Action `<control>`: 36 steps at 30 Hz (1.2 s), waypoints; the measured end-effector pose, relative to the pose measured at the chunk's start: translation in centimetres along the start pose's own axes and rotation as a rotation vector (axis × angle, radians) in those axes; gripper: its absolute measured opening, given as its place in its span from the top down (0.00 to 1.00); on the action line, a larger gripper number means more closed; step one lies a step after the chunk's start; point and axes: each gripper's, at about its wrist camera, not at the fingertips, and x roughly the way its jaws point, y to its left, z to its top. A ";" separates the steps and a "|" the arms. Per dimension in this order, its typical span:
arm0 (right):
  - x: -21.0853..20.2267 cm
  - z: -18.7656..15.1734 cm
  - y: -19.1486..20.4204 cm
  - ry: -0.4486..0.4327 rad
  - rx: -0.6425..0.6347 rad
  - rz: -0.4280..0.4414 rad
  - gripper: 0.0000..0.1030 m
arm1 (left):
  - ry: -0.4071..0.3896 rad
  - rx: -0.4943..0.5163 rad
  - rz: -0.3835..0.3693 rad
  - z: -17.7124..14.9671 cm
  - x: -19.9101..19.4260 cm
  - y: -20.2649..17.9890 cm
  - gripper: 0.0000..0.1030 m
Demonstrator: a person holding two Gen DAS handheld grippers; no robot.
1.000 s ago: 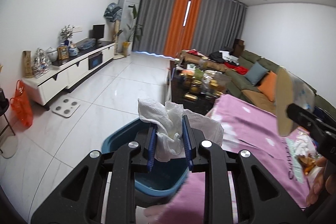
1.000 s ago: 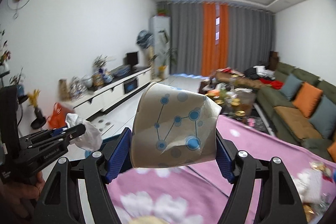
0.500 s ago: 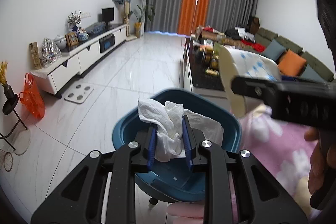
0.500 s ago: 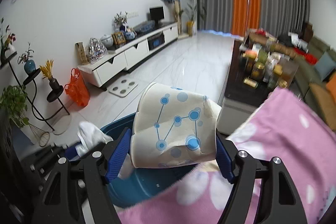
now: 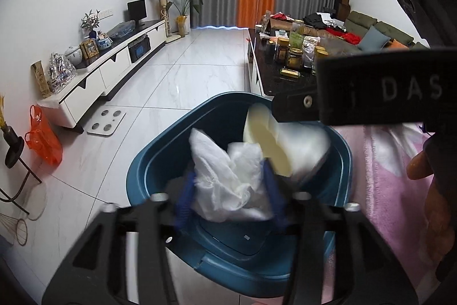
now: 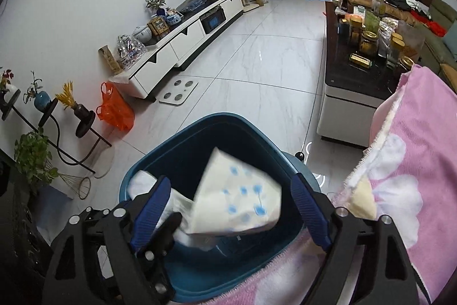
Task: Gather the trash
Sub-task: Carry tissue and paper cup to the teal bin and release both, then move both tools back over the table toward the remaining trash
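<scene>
A blue trash bin [image 5: 142,170] [image 6: 200,127] stands on the floor beside the pink-covered table. My left gripper [image 5: 228,199] is above it with its jaws spread; the crumpled white tissue [image 5: 225,179] lies loose between them, blurred. My right gripper [image 6: 231,207] is open over the bin; the blue-dotted paper cup [image 6: 240,202] is blurred between its spread fingers, free of the pads. The cup [image 5: 285,145] also shows in the left wrist view, below the right gripper's body [image 5: 371,93].
A pink flowered cloth [image 6: 414,162] covers the table edge at right. A dark coffee table [image 6: 357,76] crowded with jars stands beyond. A white TV cabinet [image 6: 177,42], an orange bag [image 6: 115,110] and a floor scale [image 6: 178,92] are at left.
Both grippers moved down over the bin and opened. The cup has left the right gripper's pads and the tissue has come loose from the left gripper's pads.
</scene>
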 end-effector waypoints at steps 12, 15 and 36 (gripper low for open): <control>-7.1 -1.1 -1.0 -0.191 0.034 0.006 0.15 | -0.083 -0.038 0.030 0.3 -2.8 1.3 0.19; -9.8 -2.0 -1.3 -0.263 0.029 -0.006 0.12 | -0.131 -0.052 0.029 0.4 -5.9 1.6 0.11; -26.9 -16.9 -4.5 -0.638 -0.010 -0.258 0.07 | -0.426 -0.043 -0.169 -3.5 -26.6 -7.4 0.05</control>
